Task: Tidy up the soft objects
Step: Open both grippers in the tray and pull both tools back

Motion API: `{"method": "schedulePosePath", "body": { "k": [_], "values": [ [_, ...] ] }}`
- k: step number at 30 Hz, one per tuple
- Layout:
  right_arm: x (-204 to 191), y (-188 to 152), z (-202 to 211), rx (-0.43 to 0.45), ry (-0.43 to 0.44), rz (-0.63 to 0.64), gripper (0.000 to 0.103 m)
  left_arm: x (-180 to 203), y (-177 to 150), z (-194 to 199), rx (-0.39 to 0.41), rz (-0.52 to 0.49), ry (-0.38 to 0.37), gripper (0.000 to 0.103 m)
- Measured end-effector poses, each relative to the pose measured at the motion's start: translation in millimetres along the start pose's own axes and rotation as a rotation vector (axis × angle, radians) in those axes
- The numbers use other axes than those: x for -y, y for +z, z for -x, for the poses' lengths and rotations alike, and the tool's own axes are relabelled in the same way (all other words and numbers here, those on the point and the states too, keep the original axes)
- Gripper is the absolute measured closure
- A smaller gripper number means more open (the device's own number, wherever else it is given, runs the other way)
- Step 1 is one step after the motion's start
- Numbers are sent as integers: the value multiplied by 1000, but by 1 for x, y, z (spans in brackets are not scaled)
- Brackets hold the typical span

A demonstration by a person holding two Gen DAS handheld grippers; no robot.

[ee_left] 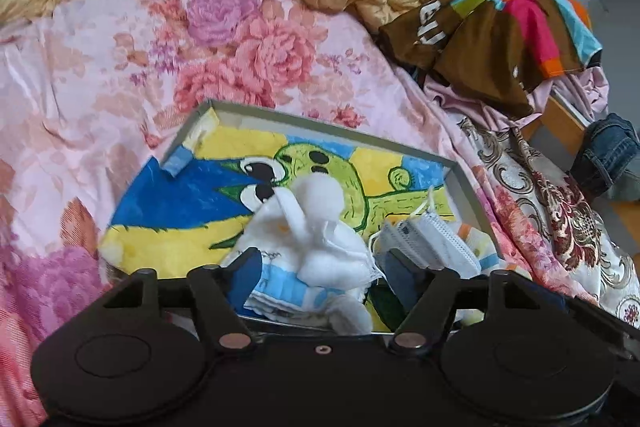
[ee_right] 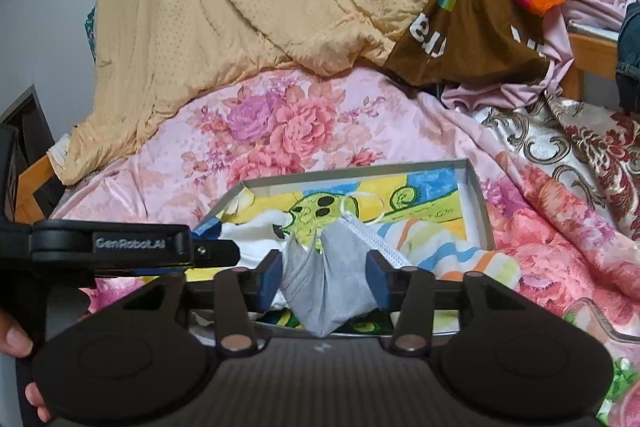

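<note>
The right gripper [ee_right: 325, 271] is clamping a grey folded face mask [ee_right: 332, 287] above the shallow grey tray [ee_left: 468, 187] lying on the pink floral bed cover [ee_left: 120, 75]; the left gripper [ee_left: 320, 267] is hovering with fingers apart around white crumpled cloths [ee_left: 320, 227] in that tray

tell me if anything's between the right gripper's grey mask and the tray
Nothing visible does. The right gripper holds the grey mask right above the tray, which already holds a frog towel and other soft items.
</note>
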State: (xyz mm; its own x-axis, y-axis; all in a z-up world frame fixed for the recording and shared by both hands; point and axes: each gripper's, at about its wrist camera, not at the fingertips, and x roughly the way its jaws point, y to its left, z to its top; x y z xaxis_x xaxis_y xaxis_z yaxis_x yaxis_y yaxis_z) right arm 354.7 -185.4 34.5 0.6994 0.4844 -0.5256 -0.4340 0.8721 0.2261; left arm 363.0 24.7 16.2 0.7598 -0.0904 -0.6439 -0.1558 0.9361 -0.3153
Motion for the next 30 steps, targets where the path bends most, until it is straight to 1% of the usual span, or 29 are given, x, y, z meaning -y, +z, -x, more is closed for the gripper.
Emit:
{"method": "schedulePosePath", "body": {
  "k": [1,3,6,7,11,12,16,18,24,30],
  "values": [
    [-1,0,4,5,-3,6,46,0,0,4,7,-6,-1,28],
    [-3,1,11,15,2,-2,40,-2,0,15,28,-11,-1,22],
    [-7,2,22,39,20,-19,32,-5,-1,32,51,-11,4,20],
    [-10,3,26,45,24,-15,32,-7,-2,38,59,-14,3,20],
    [-21,4,42,69,33,6,24,-13,-5,66,104,-25,14,12],
    [-24,4,47,77,35,11,21,-15,-6,73,114,-26,19,10],
    [-36,5,66,102,50,26,15,-19,-9,100,148,-48,34,8],
    [-43,5,76,113,53,35,9,-20,-12,114,176,-67,44,3],
    [-63,4,106,161,58,55,1,-21,-24,152,239,-104,69,1],
    [-75,0,133,196,55,65,0,-25,-37,184,292,-127,84,1]
  ]
}}
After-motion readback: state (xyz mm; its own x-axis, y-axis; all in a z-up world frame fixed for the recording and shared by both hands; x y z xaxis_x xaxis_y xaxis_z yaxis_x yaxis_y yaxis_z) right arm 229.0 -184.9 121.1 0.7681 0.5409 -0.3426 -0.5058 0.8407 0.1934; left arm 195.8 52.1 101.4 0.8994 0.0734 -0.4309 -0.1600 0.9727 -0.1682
